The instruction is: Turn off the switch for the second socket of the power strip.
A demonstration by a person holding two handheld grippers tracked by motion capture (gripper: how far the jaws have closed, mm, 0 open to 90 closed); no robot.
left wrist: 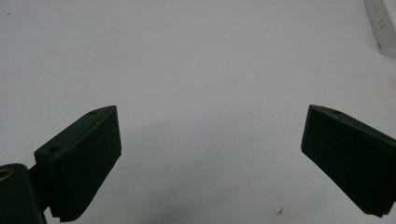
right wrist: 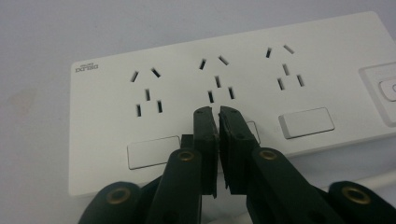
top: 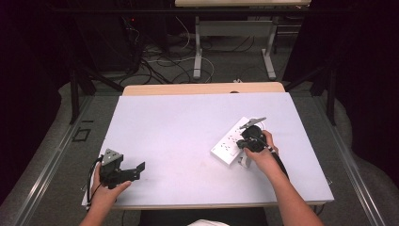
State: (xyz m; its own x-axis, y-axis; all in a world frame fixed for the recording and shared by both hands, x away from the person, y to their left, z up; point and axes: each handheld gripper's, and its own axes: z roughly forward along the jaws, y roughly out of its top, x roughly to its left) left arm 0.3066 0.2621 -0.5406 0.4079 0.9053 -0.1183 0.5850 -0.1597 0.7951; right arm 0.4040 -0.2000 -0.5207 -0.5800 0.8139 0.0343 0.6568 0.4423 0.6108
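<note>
White power strip, middle switch: press straight and hold the aim

White plastic power strip (top: 234, 138) lies at an angle on the right half of the table (top: 179, 136), just ahead of the person's right hand (top: 261, 153). In the right gripper view the strip (right wrist: 233, 74) shows three socket groups, each with a rocker switch below it. The right gripper (right wrist: 218, 112) has its jaws pressed together, nothing between them, and their tips sit over the middle switch (right wrist: 254, 130), which they mostly cover; whether they touch it I cannot tell.

The step in hand looks like pushing that middle switch. To do it well, keep the jaws closed so they act as one blunt finger, come down square onto the rocker, and press on one end of it, not the centre. A slanted push could slide the light strip across the smooth table, so press downward, not forward.

The left gripper (top: 123, 170) rests near the table's front left corner, jaws spread wide and empty (left wrist: 210, 140), well apart from the strip. It could move in to steady the strip's near end if it starts to skate.
</note>
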